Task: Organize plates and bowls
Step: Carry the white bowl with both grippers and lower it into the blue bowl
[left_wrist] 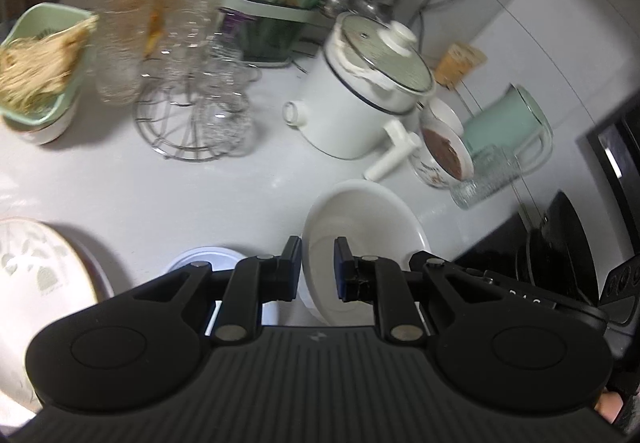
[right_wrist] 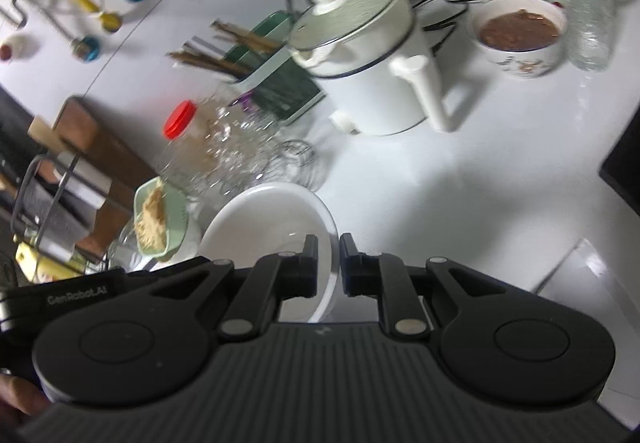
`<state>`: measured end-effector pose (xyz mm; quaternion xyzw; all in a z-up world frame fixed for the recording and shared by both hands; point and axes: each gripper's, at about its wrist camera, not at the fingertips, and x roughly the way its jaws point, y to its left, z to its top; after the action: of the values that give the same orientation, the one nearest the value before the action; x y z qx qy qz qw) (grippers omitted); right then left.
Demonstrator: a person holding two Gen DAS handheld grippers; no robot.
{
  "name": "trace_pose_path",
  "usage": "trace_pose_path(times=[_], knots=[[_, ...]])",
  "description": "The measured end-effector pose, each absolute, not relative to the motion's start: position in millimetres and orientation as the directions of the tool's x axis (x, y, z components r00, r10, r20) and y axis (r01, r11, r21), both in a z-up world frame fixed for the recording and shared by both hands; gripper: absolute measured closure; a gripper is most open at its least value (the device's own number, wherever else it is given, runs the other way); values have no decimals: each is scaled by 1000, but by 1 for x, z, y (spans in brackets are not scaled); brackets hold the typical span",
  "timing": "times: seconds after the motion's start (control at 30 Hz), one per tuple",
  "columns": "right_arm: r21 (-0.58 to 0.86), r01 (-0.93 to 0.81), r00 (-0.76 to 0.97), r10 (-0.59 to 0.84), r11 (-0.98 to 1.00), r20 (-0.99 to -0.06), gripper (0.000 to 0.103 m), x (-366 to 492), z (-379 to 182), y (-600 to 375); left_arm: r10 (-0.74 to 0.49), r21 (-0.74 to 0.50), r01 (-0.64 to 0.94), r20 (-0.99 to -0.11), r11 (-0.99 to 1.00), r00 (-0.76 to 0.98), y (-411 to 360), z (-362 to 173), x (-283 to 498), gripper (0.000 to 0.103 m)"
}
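Left wrist view showed my left tool (left_wrist: 317, 263) clamped on the rim of a white bowl (left_wrist: 360, 215), held tilted above the worktop (left_wrist: 120, 195). Right wrist view showed my right tool (right_wrist: 329, 263) gripping the same bowl (right_wrist: 264, 219) at its opposite rim. A patterned plate (left_wrist: 36, 275) lay at the left; a cooker (left_wrist: 360, 91) stood beyond the bowl.
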<state>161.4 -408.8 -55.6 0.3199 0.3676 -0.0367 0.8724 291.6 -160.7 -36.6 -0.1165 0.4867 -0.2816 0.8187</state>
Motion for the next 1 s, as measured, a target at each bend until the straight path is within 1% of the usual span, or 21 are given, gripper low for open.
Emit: trace_pose_path(times=[0.27, 0.43, 0.57, 0.77, 0.83, 1.0], knots=[[490, 238, 661, 230, 839, -714, 88, 184, -66, -381, -542, -486, 242, -740, 840, 398, -122, -59, 290, 85], [467, 219, 588, 267, 857, -764, 88, 199, -92, -361, -514, -486, 178, -764, 856, 390, -102, -88, 293, 85], [415, 200, 531, 257, 888, -807, 88, 209, -107, -344, -504, -490, 144, -772, 860, 386, -89, -107, 293, 85], [344, 141, 487, 238, 928, -841, 88, 221, -120, -328, -475, -479, 94, -789, 873, 390, -82, -131, 292, 85], [339, 123, 470, 246, 933, -848, 88, 225, -124, -326, -466, -478, 73, -794, 875, 390, -81, -136, 291, 85], [334, 91, 453, 260, 938, -853, 88, 226, -125, -325, -462, -471, 77, -799, 879, 384, -72, -139, 286, 84]])
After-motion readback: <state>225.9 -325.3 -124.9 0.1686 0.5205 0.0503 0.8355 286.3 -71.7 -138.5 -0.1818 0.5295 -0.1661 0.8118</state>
